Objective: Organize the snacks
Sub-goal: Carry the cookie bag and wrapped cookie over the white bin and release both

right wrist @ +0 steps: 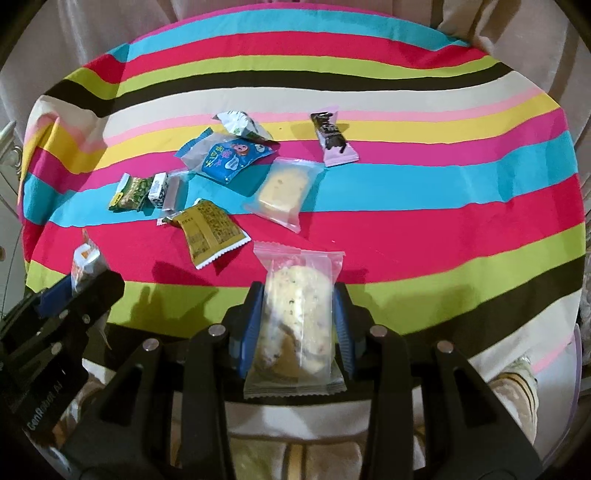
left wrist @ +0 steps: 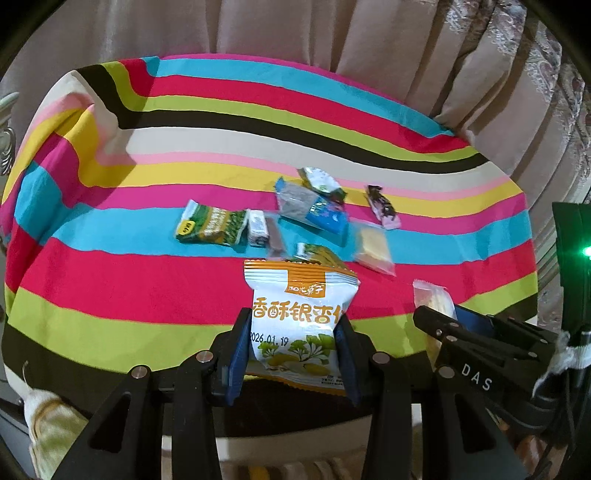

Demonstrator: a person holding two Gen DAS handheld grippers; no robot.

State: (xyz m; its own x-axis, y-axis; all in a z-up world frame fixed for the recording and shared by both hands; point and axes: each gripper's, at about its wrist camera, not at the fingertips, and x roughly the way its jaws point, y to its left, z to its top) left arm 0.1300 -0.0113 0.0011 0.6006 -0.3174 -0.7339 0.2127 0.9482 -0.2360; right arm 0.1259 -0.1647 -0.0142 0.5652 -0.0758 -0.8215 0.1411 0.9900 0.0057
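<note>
My left gripper (left wrist: 293, 317) is shut on a white and orange snack packet (left wrist: 299, 295), held upright above the near edge of the striped tablecloth (left wrist: 110, 288). My right gripper (right wrist: 299, 290) is shut on a clear packet with a speckled cookie (right wrist: 295, 314). Each gripper also shows in the other's view: the right gripper (left wrist: 439, 321) at the right, the left gripper (right wrist: 85, 280) at the left. Several loose snacks lie mid-table: a green packet (right wrist: 129, 194), a blue packet (right wrist: 232, 157), a yellow-brown packet (right wrist: 210, 230), a clear cake packet (right wrist: 282, 188) and a pink and black bar (right wrist: 334, 140).
Beige curtains (left wrist: 332, 33) hang right behind the round table. The cloth's right half (right wrist: 461, 192) carries no snacks. Below the table's near edge a person's foot in a pale shoe (right wrist: 517, 376) shows.
</note>
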